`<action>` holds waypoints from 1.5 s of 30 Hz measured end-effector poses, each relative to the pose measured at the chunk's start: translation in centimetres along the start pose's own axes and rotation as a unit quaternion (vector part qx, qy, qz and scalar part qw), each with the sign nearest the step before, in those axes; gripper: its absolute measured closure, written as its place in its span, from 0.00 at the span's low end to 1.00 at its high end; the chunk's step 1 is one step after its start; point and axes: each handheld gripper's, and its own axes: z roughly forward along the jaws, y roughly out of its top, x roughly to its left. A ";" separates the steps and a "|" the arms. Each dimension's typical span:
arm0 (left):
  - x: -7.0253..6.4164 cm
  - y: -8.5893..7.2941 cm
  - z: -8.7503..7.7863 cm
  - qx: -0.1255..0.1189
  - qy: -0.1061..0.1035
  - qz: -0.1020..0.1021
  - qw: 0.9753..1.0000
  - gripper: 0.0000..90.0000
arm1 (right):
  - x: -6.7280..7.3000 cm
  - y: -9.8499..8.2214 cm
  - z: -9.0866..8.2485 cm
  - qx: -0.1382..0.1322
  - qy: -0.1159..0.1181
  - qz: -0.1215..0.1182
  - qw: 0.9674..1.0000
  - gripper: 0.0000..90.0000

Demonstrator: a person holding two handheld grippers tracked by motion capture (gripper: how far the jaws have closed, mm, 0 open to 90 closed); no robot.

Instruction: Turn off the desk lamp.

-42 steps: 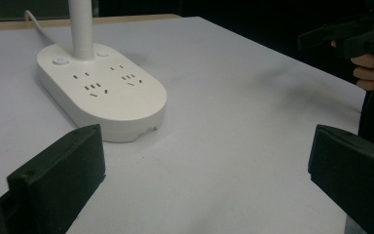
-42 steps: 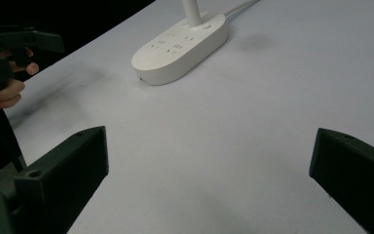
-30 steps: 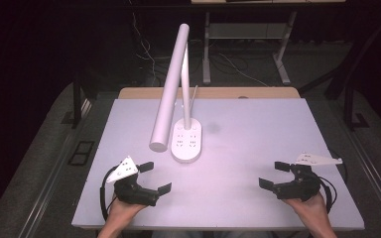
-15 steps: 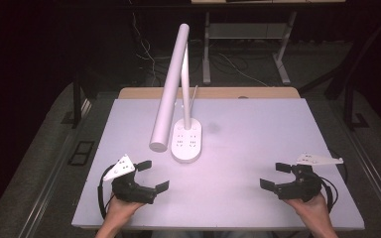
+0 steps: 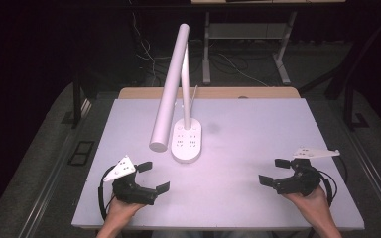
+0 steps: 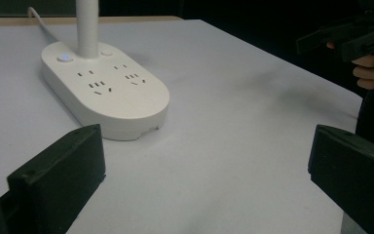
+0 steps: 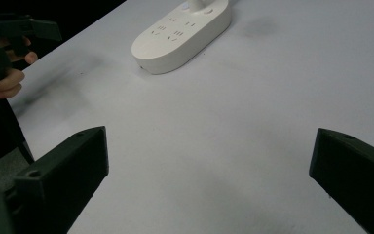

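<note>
A white desk lamp stands mid-table; its oval base (image 5: 187, 141) carries socket holes and its long tube head (image 5: 169, 89) leans forward and left. In the left gripper view the base (image 6: 104, 87) lies ahead at left with a lit button. The right gripper view has the base (image 7: 182, 33) at the top. My left gripper (image 5: 153, 177) rests near the front left edge, open with nothing between its jaws. Near the front right edge, my right gripper (image 5: 274, 171) is open too, and nothing is held.
The white table (image 5: 258, 129) has a wooden strip at its back edge. A thin white cable (image 5: 194, 94) runs from the lamp base toward the back. Dark floor, cables and a desk frame lie beyond. The opposite hand and gripper (image 6: 365, 41) appear far right in the left gripper view.
Both grippers have shifted slightly near the front edge; the left one sits a little lower and more turned. The lamp has not moved.
</note>
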 end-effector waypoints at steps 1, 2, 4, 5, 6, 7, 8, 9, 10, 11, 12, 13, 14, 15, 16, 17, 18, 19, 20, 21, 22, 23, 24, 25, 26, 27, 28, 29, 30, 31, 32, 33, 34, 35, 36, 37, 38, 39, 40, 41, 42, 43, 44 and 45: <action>0.0 0.0 0.0 0.001 0.000 0.000 1.000 0.00 | 0.0 0.2 0.0 0.001 0.002 -0.001 1.000 0.01; 0.0 0.0 0.0 0.002 0.002 0.000 1.000 0.00 | -0.1 0.6 0.0 0.003 0.004 0.000 1.000 0.01; 0.0 0.0 0.0 0.004 0.002 -0.001 1.000 0.00 | -0.1 0.8 0.0 0.003 0.006 0.001 1.000 0.01; 0.0 0.0 0.1 0.005 0.001 -0.001 1.000 0.00 | -0.1 0.9 0.0 0.005 0.008 -0.001 1.000 0.01; 0.0 0.0 0.1 0.006 0.002 0.000 1.000 0.00 | -0.1 1.1 0.1 0.006 0.008 -0.001 1.000 0.01; 0.0 0.0 0.1 0.006 0.001 0.001 1.000 0.00 | -0.1 1.3 0.2 0.007 0.007 -0.003 1.000 0.01; 0.0 0.0 0.1 0.007 0.001 0.001 1.000 0.00 | -0.2 1.6 0.4 0.010 0.008 -0.006 1.000 0.01; 0.0 0.0 0.1 0.007 0.002 0.002 1.000 0.00 | -0.1 1.7 0.5 0.010 0.008 -0.002 1.000 0.01; 0.0 0.0 0.1 0.006 0.002 0.002 1.000 0.00 | -0.2 1.9 0.6 0.010 0.008 -0.006 1.000 0.01; 0.0 -0.1 0.1 0.007 0.001 0.001 1.000 0.00 | -0.2 1.9 0.6 0.010 0.008 -0.006 1.000 0.01; 0.0 -0.1 0.1 0.007 0.001 0.003 1.000 0.00 | -0.2 2.2 0.8 0.012 0.011 -0.005 1.000 0.01; 0.0 -0.1 0.1 0.008 0.001 0.003 1.000 0.00 | -0.2 2.2 0.8 0.012 0.011 -0.005 1.000 0.01; 0.0 -0.1 0.1 0.007 0.001 0.003 1.000 0.00 | -0.2 2.3 0.9 0.014 0.011 -0.006 1.000 0.01; 0.0 -0.1 0.1 0.007 0.002 0.002 1.000 0.00 | -0.2 2.7 1.1 0.017 0.012 -0.007 1.000 0.01; 0.0 -0.1 0.1 0.007 0.002 0.002 1.000 0.00 | -0.2 2.9 1.1 0.018 0.012 -0.008 1.000 0.01; 0.0 -0.1 0.1 0.007 0.002 0.002 1.000 0.00 | -0.2 3.0 1.2 0.019 0.012 -0.007 1.000 0.01; 0.0 -0.1 0.1 0.007 0.003 0.001 1.000 0.00 | -0.2 3.2 1.3 0.020 0.013 -0.009 1.000 0.01; 0.1 -0.1 0.1 0.007 0.003 0.000 1.000 0.00 | -0.2 3.3 1.4 0.020 0.013 -0.008 1.000 0.01; 0.1 -0.1 0.1 0.007 0.003 0.000 1.000 0.00 | -0.2 3.3 1.4 0.020 0.013 -0.008 1.000 0.01; 0.1 -0.1 0.1 0.007 0.003 0.000 1.000 0.00 | -0.2 3.5 1.5 0.023 0.014 -0.009 1.000 0.01; 0.1 -0.1 0.1 0.008 0.003 0.000 1.000 0.00 | -0.2 3.7 1.7 0.029 0.014 -0.013 0.999 0.01; 0.1 -0.1 0.1 0.008 0.003 0.000 1.000 0.00 | -0.2 3.8 1.8 0.029 0.014 -0.013 0.999 0.01; 0.1 -0.1 0.1 0.008 0.003 0.002 1.000 0.00 | -0.2 3.9 1.9 0.031 0.014 -0.014 0.999 0.01; 0.1 -0.1 0.1 0.008 0.003 0.002 1.000 0.00 | -0.2 3.9 1.9 0.031 0.014 -0.014 0.999 0.01; 0.0 -0.1 0.1 0.008 0.003 0.001 1.000 0.00 | -0.1 4.1 2.1 0.033 0.014 -0.016 0.999 0.01; 0.1 -0.1 0.2 0.009 0.003 0.002 1.000 0.00 | -0.1 4.1 2.1 0.033 0.014 -0.016 0.999 0.01; 0.0 -0.1 0.2 0.009 0.003 0.002 1.000 0.00 | -0.1 4.4 2.3 0.034 0.016 -0.017 0.999 0.01; 0.1 -0.1 0.2 0.009 0.004 0.002 1.000 0.00 | -0.1 4.6 2.4 0.035 0.016 -0.017 0.999 0.01; 0.1 -0.1 0.2 0.009 0.004 0.002 1.000 0.00 | -0.1 4.6 2.4 0.035 0.016 -0.017 0.999 0.01; 0.1 -0.1 0.2 0.010 0.006 0.003 1.000 0.00 | -0.1 4.8 2.4 0.035 0.017 -0.020 0.999 0.01; 0.1 -0.1 0.2 0.012 0.007 0.002 1.000 0.00 | 0.0 5.2 2.5 0.036 0.019 -0.022 0.999 0.01; 0.1 -0.1 0.2 0.013 0.008 0.001 1.000 0.00 | 0.0 5.2 2.5 0.036 0.019 -0.022 0.999 0.01; 0.1 -0.1 0.2 0.013 0.009 0.001 1.000 0.00 | 0.1 5.4 2.6 0.036 0.018 -0.022 0.999 0.01; 0.1 -0.2 0.2 0.014 0.009 0.001 1.000 0.00 | 0.1 5.7 2.8 0.036 0.021 -0.024 0.999 0.01; 0.1 -0.2 0.3 0.015 0.010 0.002 1.000 0.00 | 0.1 5.7 2.8 0.036 0.021 -0.024 0.999 0.01; 0.1 -0.2 0.3 0.015 0.010 0.002 1.000 0.00 | 0.2 6.1 3.0 0.037 0.021 -0.022 0.999 0.01; 0.1 -0.2 0.3 0.015 0.010 0.002 1.000 0.00 | 0.1 6.3 3.1 0.037 0.024 -0.022 0.999 0.01; 0.1 -0.2 0.3 0.014 0.010 0.002 1.000 0.00 | 0.1 6.4 3.3 0.036 0.025 -0.022 0.999 0.01; 0.1 -0.2 0.3 0.014 0.010 0.002 1.000 0.00 | 0.1 6.6 3.4 0.038 0.025 -0.023 0.999 0.01; 0.2 -0.2 0.3 0.014 0.010 0.002 1.000 0.00 | 0.1 6.6 3.4 0.038 0.025 -0.023 0.999 0.01; 0.2 -0.2 0.4 0.015 0.011 0.002 1.000 0.00 | 0.2 6.8 3.6 0.041 0.026 -0.023 0.999 0.01; 0.2 -0.2 0.4 0.015 0.011 0.002 1.000 0.00 | 0.2 7.0 3.7 0.041 0.027 -0.024 0.999 0.01; 0.2 -0.2 0.4 0.017 0.011 0.002 1.000 0.00 | 0.4 7.4 4.0 0.044 0.027 -0.025 0.998 0.01; 0.2 -0.2 0.5 0.017 0.011 0.002 1.000 0.00 | 0.5 7.6 4.2 0.044 0.027 -0.028 0.998 0.01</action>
